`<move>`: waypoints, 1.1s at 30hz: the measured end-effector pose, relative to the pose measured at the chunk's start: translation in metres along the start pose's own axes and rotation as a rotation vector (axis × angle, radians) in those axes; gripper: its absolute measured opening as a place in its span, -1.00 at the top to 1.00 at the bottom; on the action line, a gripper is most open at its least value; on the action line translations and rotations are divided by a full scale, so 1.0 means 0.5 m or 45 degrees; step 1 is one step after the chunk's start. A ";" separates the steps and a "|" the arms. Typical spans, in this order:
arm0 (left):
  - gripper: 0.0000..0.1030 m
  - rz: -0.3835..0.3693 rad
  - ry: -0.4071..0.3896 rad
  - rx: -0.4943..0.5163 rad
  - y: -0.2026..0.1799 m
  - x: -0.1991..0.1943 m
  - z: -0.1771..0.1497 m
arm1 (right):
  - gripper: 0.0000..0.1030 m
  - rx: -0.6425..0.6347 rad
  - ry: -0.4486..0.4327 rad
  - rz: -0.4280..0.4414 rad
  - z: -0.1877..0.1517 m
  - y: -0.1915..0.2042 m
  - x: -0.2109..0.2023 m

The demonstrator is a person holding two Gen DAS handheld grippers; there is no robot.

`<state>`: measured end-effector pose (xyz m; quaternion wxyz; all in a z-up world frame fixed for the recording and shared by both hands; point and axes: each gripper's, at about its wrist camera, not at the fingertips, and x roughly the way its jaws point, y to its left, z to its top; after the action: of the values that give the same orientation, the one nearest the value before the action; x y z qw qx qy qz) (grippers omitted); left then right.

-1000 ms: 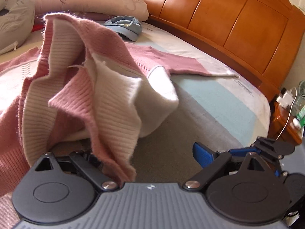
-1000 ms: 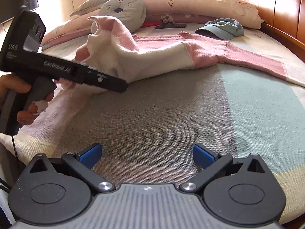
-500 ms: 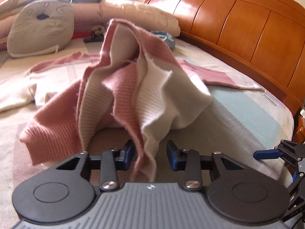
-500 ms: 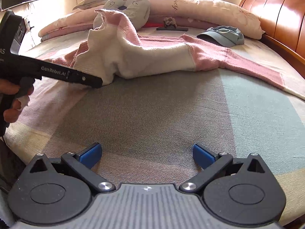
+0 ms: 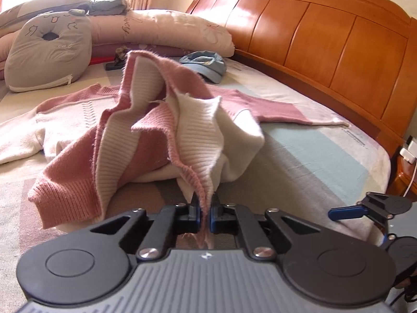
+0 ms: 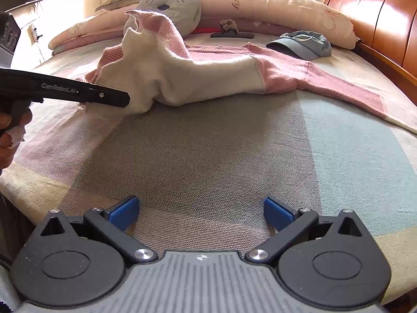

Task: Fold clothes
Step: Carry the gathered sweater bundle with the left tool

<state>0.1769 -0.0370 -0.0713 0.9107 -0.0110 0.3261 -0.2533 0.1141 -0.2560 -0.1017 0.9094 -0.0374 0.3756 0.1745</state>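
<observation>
The left gripper [image 5: 206, 215] had its two fingers pinched tight on a ribbed edge of the pink and cream sweater [image 5: 161, 140], which lay rumpled on the bed [image 6: 221, 156], one part heaped up near the gripper and a sleeve stretched flat toward the far right. The right gripper [image 6: 200, 212] hovered low over bare bedcover nearer the foot, its fingers spread wide and holding nothing.

To my eye the held edge needed drawing out level and slowly, so the knit would not stretch or drag the rest into a worse heap; the free gripper would do well to catch a matching edge before any fold was laid. How far the folding had got, I could not judge from the bunching alone.

A blue cap [image 6: 302, 44] sat just beyond the sweater's far edge, close enough to get caught under a spread sleeve. Pillows [image 5: 161, 31] and a grey cushion [image 5: 49, 49] lined the far side, and the wooden headboard [image 5: 325, 34] ran along the right.
</observation>
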 end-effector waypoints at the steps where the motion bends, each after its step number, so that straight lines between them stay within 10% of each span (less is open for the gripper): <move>1: 0.92 -0.014 -0.002 0.001 -0.004 -0.005 0.001 | -1.00 0.001 0.003 0.000 0.000 0.000 -0.001; 24: 0.91 -0.551 0.021 0.229 -0.243 -0.010 0.078 | -1.00 0.241 0.018 0.086 -0.007 -0.060 -0.045; 33: 0.31 -0.631 0.060 0.203 -0.246 -0.022 0.085 | -1.00 0.281 0.017 0.047 -0.009 -0.085 -0.053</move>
<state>0.1392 -0.1454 -0.0087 0.8111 -0.0128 0.3135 -0.4937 0.1083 -0.3045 -0.0892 0.9021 0.0688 0.3991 0.1487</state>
